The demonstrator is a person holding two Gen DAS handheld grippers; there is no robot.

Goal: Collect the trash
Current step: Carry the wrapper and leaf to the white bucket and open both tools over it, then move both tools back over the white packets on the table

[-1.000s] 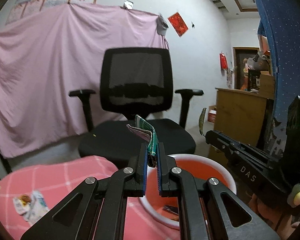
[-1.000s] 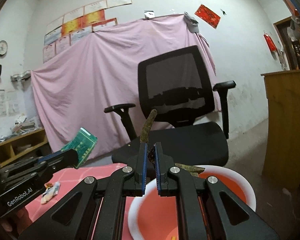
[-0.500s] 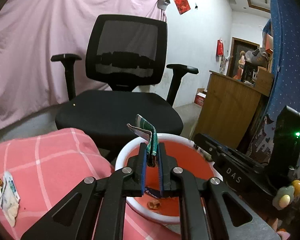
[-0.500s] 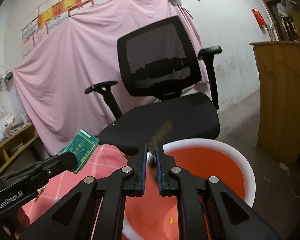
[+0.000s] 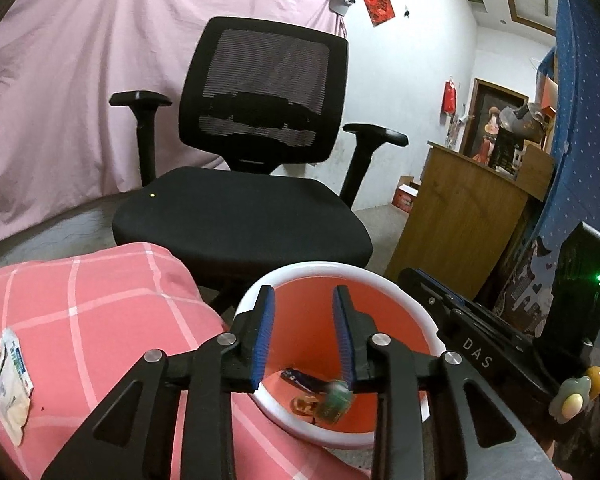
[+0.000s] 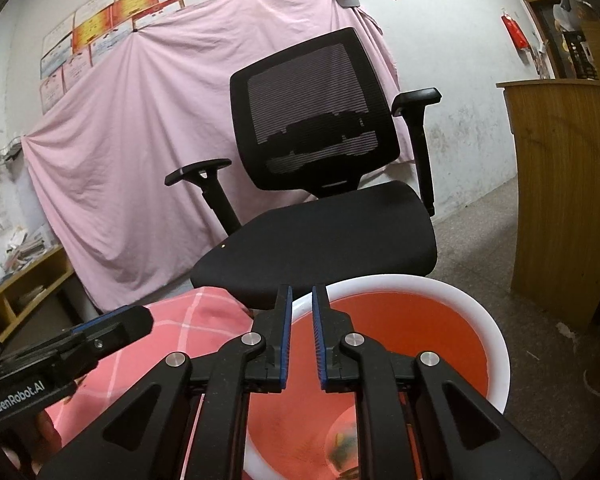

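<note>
1. the left gripper (image 5: 303, 300) hangs over the orange bin (image 5: 379, 280), its blue-padded fingers (image 5: 264, 332) spread wide with nothing between them.
2. at about 5 o'clock from that gap, a green wrapper (image 5: 333, 400) shows blurred low inside the bin, just beside the right finger; whether it rests on the bottom cannot be told.
3. other scraps lie on the bin floor at 6 o'clock in the left wrist view: a dark blue packet (image 5: 300, 378) and a small brownish piece (image 5: 303, 405).
4. the right gripper (image 6: 301, 308) is also over the bin (image 6: 495, 340), its jaws parted by a narrow gap and holding nothing.
5. in the right wrist view a blurred greenish scrap (image 6: 341, 446) sits deep in the bin at 6 o'clock.
6. the left gripper's body shows at 8 o'clock in the right wrist view, over the pink checked cloth (image 6: 188, 324).
7. at 9 o'clock in the left wrist view, more trash, a white wrapper (image 5: 10, 392), lies on the pink checked cloth (image 5: 100, 320), well apart from the bin.
8. a black office chair (image 5: 252, 216) stands behind the bin at 12 o'clock, with a pink sheet (image 5: 60, 80) draped on the wall behind it.
9. a wooden cabinet (image 5: 459, 232) stands at 3 o'clock.
</note>
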